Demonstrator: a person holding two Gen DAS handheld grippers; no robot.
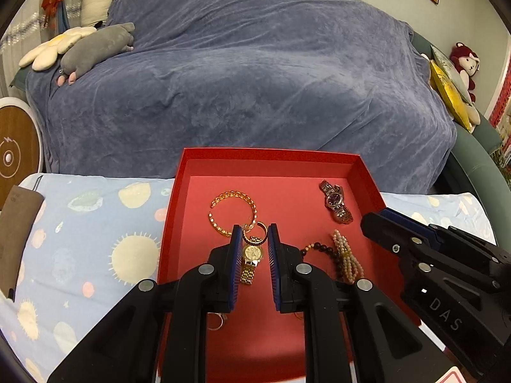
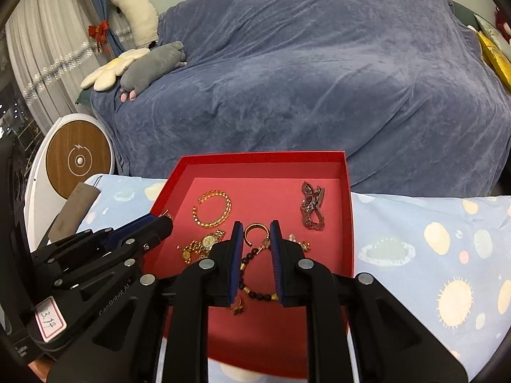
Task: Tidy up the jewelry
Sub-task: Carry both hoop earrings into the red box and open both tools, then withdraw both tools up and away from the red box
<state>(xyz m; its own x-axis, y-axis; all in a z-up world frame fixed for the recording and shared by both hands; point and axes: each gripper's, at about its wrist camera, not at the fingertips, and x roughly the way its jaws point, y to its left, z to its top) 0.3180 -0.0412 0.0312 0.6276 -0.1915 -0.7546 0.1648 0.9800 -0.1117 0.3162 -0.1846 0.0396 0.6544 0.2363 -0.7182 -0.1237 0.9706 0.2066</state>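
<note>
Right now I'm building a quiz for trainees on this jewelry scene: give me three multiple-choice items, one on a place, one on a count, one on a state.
1. Where does the silver-link wristwatch with the dark purple dial lie?
A. far right part of the shallow red cardboard box
B. on the planet-print cloth
C. on the sofa

2. How many wristwatches are in the box?
A. one
B. two
C. four

3. What is the left gripper doing?
A. clamped on a ring
B. open over the gold wristwatch
C. outside the box

Answers: 1 A, it lies near the right wall. 2 B, one silver, one gold. 3 B, its jaws stand apart on either side of the watch.
</note>
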